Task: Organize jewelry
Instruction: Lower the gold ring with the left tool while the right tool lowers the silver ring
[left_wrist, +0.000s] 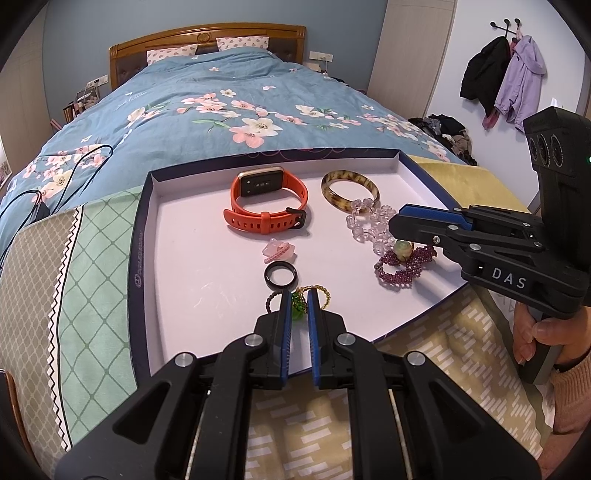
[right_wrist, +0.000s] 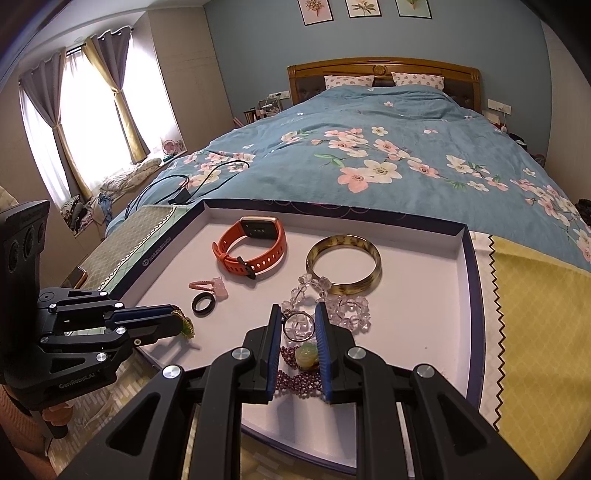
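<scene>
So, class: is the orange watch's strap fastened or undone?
Fastened: the orange watch strap forms a closed loop, its end tucked through the black keeper.

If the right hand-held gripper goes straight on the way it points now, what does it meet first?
Probably the clear bead bracelet, lying just ahead of the right hand-held gripper; the tortoiseshell bangle lies behind it. Depth is uncertain.

Tray (left_wrist: 147, 236) count: 1 orange smartwatch (left_wrist: 266, 205), 1 amber bangle (left_wrist: 349, 190), 1 clear crystal bead bracelet (left_wrist: 369, 221), 1 purple bead bracelet (left_wrist: 400, 267) with a green stone, 1 black ring (left_wrist: 280, 277), 1 pink hair clip (left_wrist: 277, 251), 1 green-and-gold bead piece (left_wrist: 300, 301), 1 thin silver ring (right_wrist: 298, 325). Far end of bed: 2 pillows (left_wrist: 171, 55).
</scene>
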